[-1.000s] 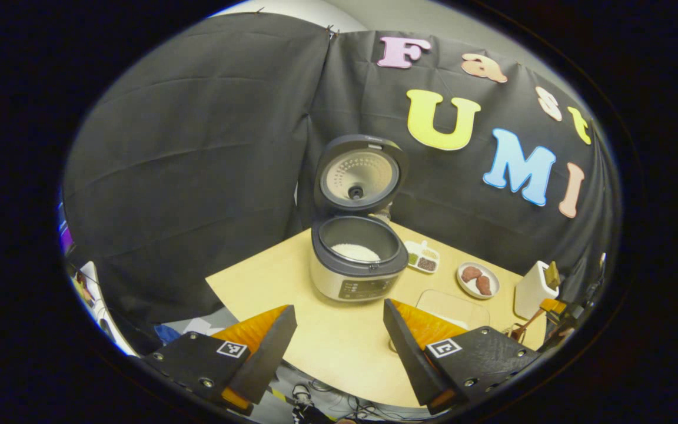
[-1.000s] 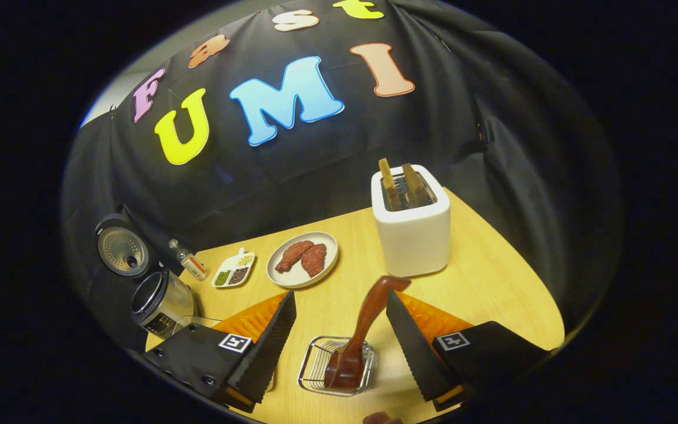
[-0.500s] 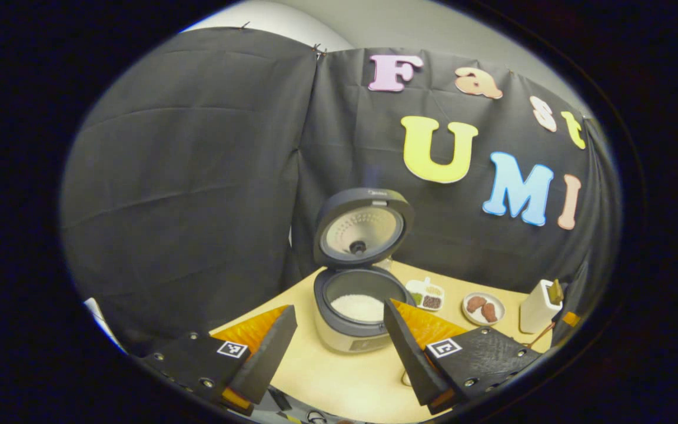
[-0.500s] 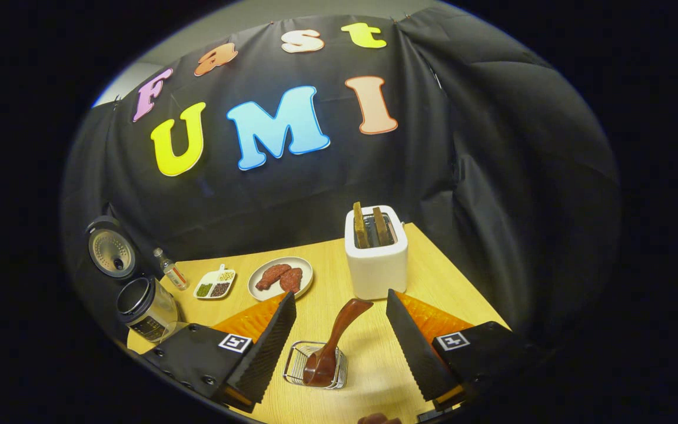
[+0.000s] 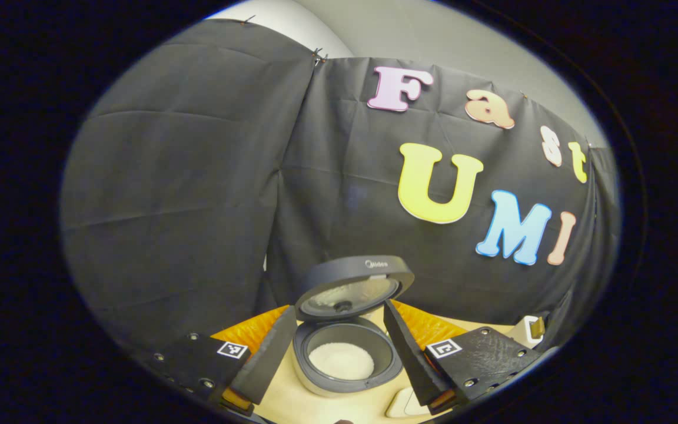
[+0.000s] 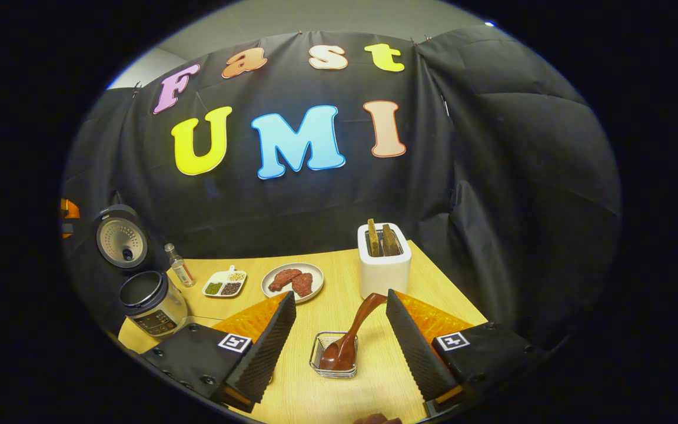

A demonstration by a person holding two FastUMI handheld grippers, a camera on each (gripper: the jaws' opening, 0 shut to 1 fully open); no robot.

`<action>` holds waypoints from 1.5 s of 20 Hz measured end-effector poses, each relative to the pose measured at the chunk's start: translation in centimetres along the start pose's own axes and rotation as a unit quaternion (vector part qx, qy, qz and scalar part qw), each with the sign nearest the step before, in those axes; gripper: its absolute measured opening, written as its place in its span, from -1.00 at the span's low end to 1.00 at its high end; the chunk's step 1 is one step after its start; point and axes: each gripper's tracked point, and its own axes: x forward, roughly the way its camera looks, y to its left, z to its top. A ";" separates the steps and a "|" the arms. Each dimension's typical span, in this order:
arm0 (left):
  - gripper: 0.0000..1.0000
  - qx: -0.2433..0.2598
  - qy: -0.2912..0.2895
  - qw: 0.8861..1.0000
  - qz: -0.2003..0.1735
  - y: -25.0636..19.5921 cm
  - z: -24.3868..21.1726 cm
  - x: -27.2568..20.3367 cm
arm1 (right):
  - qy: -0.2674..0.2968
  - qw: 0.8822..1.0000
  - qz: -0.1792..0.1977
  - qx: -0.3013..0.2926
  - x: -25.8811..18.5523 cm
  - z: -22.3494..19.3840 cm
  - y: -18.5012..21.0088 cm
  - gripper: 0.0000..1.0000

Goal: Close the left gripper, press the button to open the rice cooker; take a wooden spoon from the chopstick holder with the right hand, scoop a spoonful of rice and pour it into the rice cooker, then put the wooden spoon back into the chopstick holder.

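Observation:
The rice cooker (image 5: 345, 365) stands with its lid (image 5: 352, 285) raised, and white rice (image 5: 341, 360) lies in the pot. My left gripper (image 5: 339, 321) is open above and in front of it, holding nothing. In the right gripper view the cooker (image 6: 152, 301) is at far left with its lid (image 6: 120, 237) up. A brown wooden spoon (image 6: 351, 333) leans bowl-down in the wire chopstick holder (image 6: 334, 361) on the table (image 6: 315, 388). My right gripper (image 6: 341, 303) is open, pulled back above the holder, its fingers apart from the spoon handle.
A white toaster (image 6: 384, 265) with two slices stands behind the holder. A plate of red meat (image 6: 292, 281), a divided dish of grains (image 6: 225, 283) and a small bottle (image 6: 179, 271) lie between toaster and cooker. A pale container edge (image 5: 405, 403) sits right of the cooker.
Both grippers have risen and drawn back from the table. The spoon stands in the holder, further from the right fingers. The cooker has slid low in the left gripper view.

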 end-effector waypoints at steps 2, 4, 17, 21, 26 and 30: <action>0.86 -0.015 0.001 1.000 -0.014 -0.1 1.9 2.6 | -0.007 1.000 -0.005 -0.003 -0.9 0.3 0.3 0.96; 0.90 -0.028 0.004 0.999 -0.028 -0.3 3.8 5.8 | -0.011 1.000 -0.016 -0.011 -1.4 0.6 0.6 0.96; 0.84 -0.080 0.139 0.983 -0.088 -2.6 -0.6 20.9 | -0.016 0.999 -0.050 -0.009 -3.4 0.2 2.9 0.96; 0.91 -0.051 0.181 0.978 -0.089 -3.3 -2.7 19.9 | -0.005 0.999 -0.048 0.001 -2.9 -0.6 2.7 0.96; 0.93 -0.034 0.236 0.967 -0.092 -4.3 -5.1 17.0 | 0.006 0.999 -0.032 0.003 -1.7 -1.5 2.8 0.96; 0.93 -0.026 0.288 0.952 -0.106 -5.9 -9.4 14.1 | 0.015 1.000 -0.019 -0.002 -0.9 -2.3 2.7 0.96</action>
